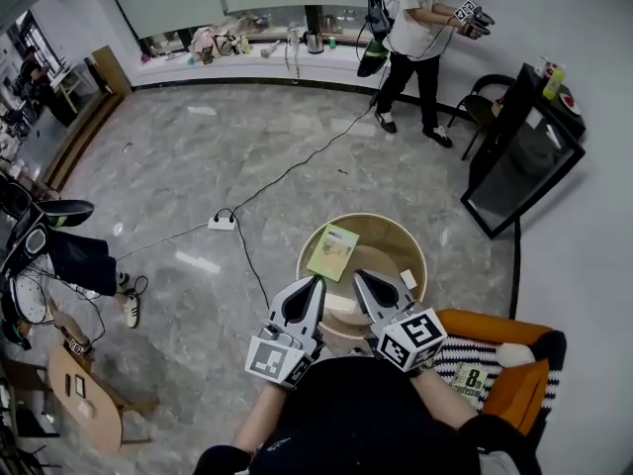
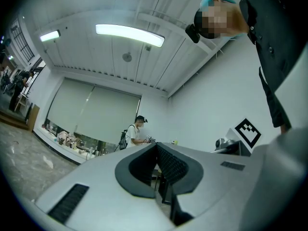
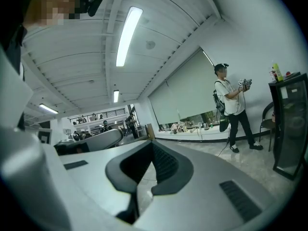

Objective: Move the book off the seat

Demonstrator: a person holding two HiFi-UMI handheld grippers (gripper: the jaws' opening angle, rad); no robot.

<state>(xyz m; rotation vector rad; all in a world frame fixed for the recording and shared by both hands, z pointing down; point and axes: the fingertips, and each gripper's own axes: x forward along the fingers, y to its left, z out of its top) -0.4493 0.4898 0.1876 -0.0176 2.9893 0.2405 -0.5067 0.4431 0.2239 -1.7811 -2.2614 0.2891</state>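
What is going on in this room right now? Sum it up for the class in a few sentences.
A person holds a gripper in each hand, close to the body, near a round wooden table. The left gripper and the right gripper both have their jaws shut on nothing. A green book lies flat on that table, untouched. An orange seat with a striped cushion stands at the person's right. Another person stands across the room.

Round wooden table (image 1: 384, 232), green book (image 1: 333, 251), white card (image 1: 408, 279)
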